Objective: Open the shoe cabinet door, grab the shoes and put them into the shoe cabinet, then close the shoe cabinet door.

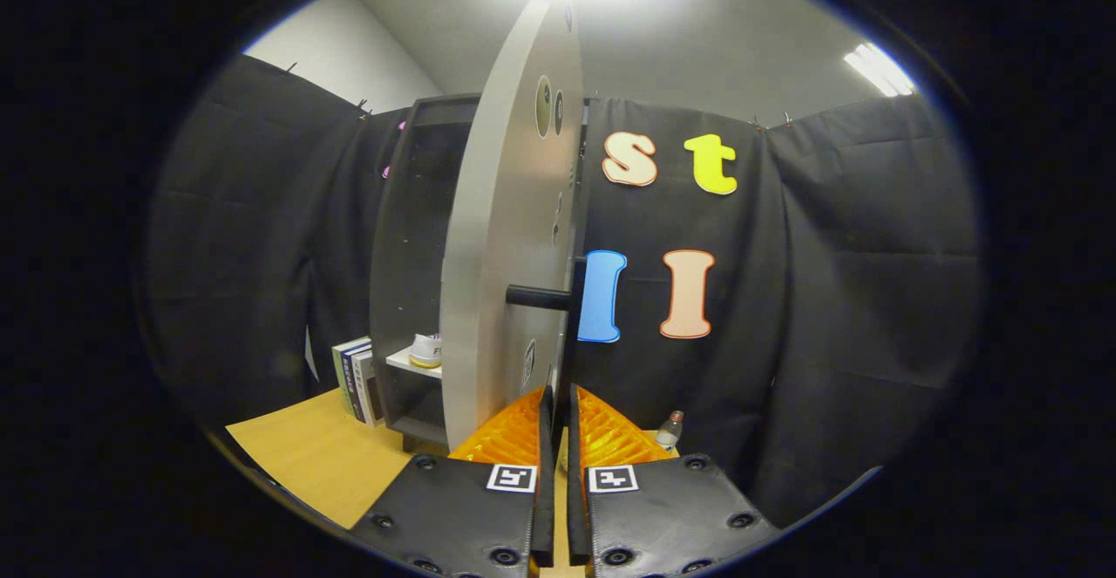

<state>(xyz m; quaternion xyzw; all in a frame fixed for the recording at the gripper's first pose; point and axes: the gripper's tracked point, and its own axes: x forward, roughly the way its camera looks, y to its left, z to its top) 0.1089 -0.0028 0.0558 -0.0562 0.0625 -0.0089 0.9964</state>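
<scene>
The gripper has its fingers drawn in to a narrow slit, nearly touching, with nothing visibly pinched between them; their tips sit right at the lower edge of the door. Whether they bear on that edge I cannot tell. The door stands ajar, seen almost edge-on, rising straight up from just ahead of the tips. Its handle sticks out sideways toward the right, above and beyond the fingers.

Left of the door the cabinet is open, and a shoe already rests on its shelf (so the loading looks done). Books lean beside the cabinet on the table; a bottle stands to the right of the fingers.

The closing step seems to be in hand. The cabinet lies left of the door, so the push should go leftward against the door's right face.
</scene>
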